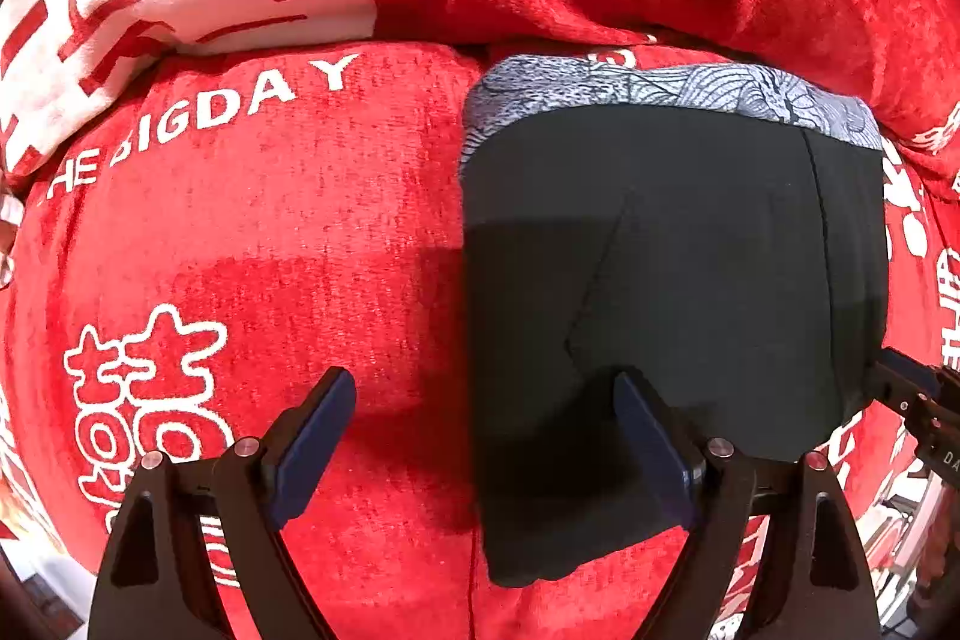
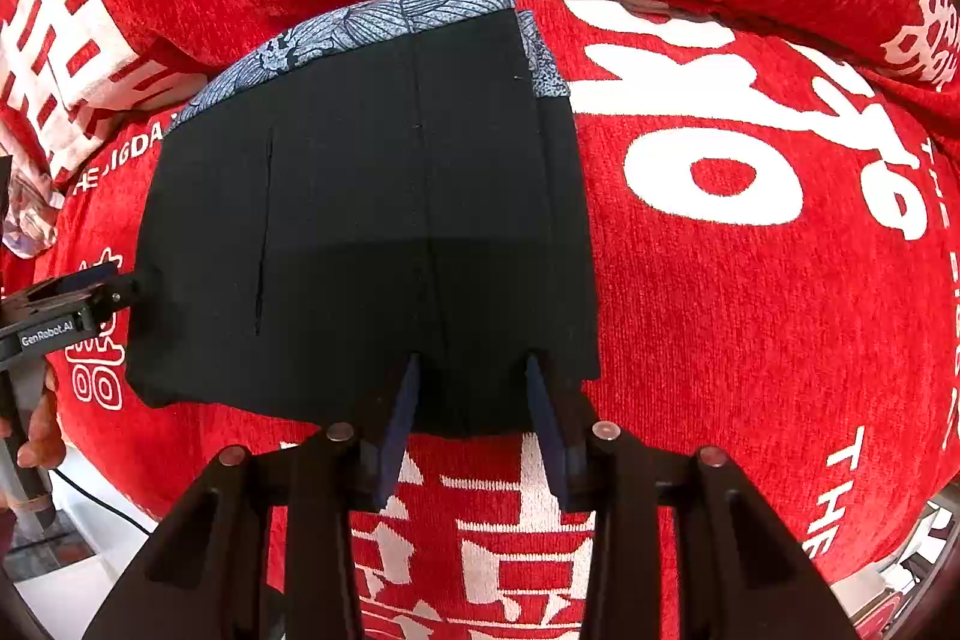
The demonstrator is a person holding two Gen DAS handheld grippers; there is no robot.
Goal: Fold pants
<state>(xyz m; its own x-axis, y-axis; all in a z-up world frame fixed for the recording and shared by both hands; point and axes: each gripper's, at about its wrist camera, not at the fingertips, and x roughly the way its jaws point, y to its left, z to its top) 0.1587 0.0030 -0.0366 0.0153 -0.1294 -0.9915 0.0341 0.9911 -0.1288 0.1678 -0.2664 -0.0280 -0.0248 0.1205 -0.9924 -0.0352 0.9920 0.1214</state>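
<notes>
Spread over a red chenille cover with white lettering [image 2: 750,316]: black folded pants with a blue-grey floral waistband [image 2: 360,196], near edge between the parted, empty fingers of the right gripper [image 2: 474,370]. Likely risk: layers sliding apart under a one-layer pinch. Left gripper [image 1: 486,388] released too, straddling the pants' left edge. Only in the right view: a hand [image 2: 39,430] on the left tool's handle.

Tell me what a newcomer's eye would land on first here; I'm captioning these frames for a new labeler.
The folded black pants dominate the middle, a blue-grey floral lining showing along their far edge. Beneath them spreads a bright red cloth with bold white characters and lettering. The open left gripper straddles the pants' left edge, and the open right gripper sits at their near edge.
</notes>
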